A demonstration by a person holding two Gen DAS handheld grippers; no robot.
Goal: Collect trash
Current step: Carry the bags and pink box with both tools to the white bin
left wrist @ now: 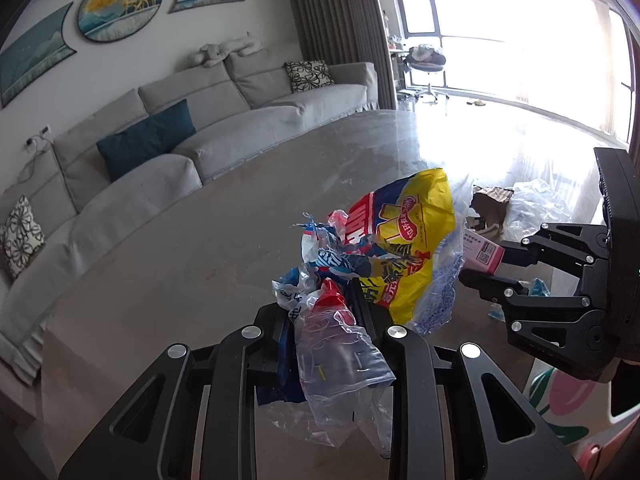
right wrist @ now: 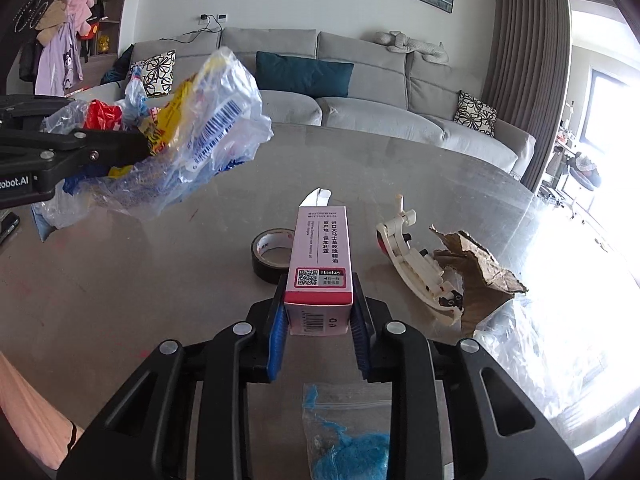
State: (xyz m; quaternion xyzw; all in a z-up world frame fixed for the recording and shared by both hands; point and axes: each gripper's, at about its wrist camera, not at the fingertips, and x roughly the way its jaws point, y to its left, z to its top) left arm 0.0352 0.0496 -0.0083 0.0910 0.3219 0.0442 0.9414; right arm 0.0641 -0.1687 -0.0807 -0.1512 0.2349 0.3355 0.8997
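Between right hand-held gripper [right wrist: 319, 316] fingers: pink box [right wrist: 322, 256], clamped.

My left gripper [left wrist: 326, 312] is matt black plastic with bright metal pins; it pinches a bundle of wrappers [left wrist: 384, 248], glossy crinkled film, partly clear. My right gripper [right wrist: 319, 312] has ribbed blue pads [right wrist: 277, 338] against a smooth pink card box [right wrist: 320, 258]. Beside the box on the polished stone table [right wrist: 120, 280]: shiny black tape roll [right wrist: 269, 255], rough torn cardboard [right wrist: 476, 268].
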